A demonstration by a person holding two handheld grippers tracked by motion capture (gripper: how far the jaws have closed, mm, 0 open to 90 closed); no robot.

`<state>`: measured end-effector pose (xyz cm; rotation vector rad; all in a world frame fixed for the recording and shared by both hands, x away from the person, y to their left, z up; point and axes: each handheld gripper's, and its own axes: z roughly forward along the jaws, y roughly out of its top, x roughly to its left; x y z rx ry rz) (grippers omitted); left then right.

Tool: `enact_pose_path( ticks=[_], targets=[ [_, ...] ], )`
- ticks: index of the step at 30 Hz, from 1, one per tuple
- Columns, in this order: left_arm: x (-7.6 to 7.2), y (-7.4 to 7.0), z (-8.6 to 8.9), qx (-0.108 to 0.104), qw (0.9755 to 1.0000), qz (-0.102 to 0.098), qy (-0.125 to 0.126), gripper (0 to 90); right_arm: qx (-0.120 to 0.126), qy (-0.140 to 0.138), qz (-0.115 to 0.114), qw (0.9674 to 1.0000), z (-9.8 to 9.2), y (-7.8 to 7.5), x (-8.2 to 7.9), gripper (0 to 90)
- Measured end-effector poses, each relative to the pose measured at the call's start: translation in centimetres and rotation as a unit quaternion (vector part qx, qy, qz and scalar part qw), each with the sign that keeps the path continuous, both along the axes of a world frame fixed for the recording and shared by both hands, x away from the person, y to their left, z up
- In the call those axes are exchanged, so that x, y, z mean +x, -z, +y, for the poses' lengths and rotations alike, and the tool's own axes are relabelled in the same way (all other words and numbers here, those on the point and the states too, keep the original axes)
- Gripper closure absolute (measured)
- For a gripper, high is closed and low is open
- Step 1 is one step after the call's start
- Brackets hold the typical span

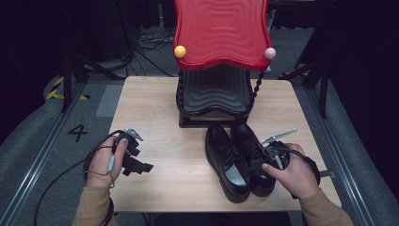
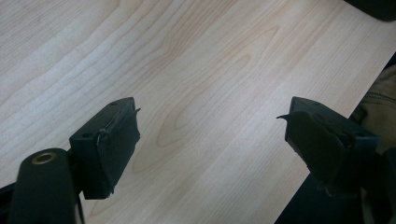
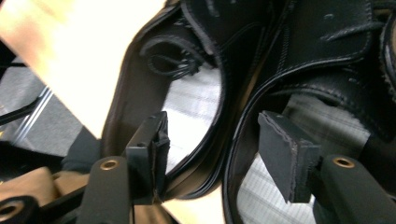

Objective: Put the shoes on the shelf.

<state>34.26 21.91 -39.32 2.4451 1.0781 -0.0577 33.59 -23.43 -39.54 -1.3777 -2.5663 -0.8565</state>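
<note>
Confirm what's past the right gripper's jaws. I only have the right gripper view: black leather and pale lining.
Observer: Two black dress shoes stand side by side on the wooden table, toes toward a red-and-black shoe rack.
Operator: Right gripper holding anything?
Observer: No. The right gripper is open; its jaws straddle the adjoining collars, one in each shoe's opening.
Operator: And the left?
Observer: The left gripper is open over bare table, well left of the shoes.

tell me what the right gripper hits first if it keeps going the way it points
Likely the shoes: the right gripper is open, one jaw inside each shoe, their touching collar walls between the jaws. Depth is unclear.
</note>
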Motion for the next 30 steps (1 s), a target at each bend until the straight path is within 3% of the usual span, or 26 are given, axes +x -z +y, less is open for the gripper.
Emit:
enact_pose_path(
  ticks=[5,7,8,14,16,21,24,27,29,30],
  targets=[
    [-0.4,0.1,0.3,0.0,1.0,0.001,-0.004,18.1,-0.027,0.014,-0.006,0.9995,0.8,1.0,0.5,43.4],
    [-0.6,0.1,0.4,0.001,1.0,0.003,-0.006,18.1,-0.046,0.011,-0.033,0.9983,1.5,1.8,0.9,44.0],
    [-0.6,0.1,0.4,0.001,1.0,0.003,-0.006,18.1,-0.046,0.011,-0.033,0.9983,1.5,1.8,0.9,44.0],
    [-0.8,0.0,0.8,-0.001,0.9999,0.0,-0.013,18.1,-0.067,0.017,-0.022,0.9974,2.7,2.6,1.6,49.4],
    [-0.8,0.0,0.7,0.0,1.0,0.0,-0.008,18.1,-0.089,0.02,-0.013,0.9957,3.2,2.7,1.8,52.6],
    [-0.7,-0.1,0.6,-0.001,1.0,0.0,-0.006,18.1,-0.116,0.036,-0.007,0.9925,3.9,2.8,2.0,60.6],
    [-0.6,-0.2,0.5,-0.001,1.0,-0.001,-0.002,18.1,-0.127,0.038,-0.014,0.9911,4.2,2.8,2.1,68.6],
    [-0.5,-0.2,0.4,-0.003,1.0,-0.001,-0.001,18.1,-0.138,0.04,-0.017,0.9895,4.6,2.8,2.1,70.4],
    [-0.3,-0.1,0.4,-0.004,1.0,0.0,0.002,18.1,-0.141,0.045,-0.006,0.989,4.6,2.9,2.3,71.3],
    [-0.2,-0.1,0.4,-0.003,1.0,-0.001,0.003,18.1,-0.141,0.046,0.011,0.9889,4.5,2.9,2.6,71.1]
  ],
)
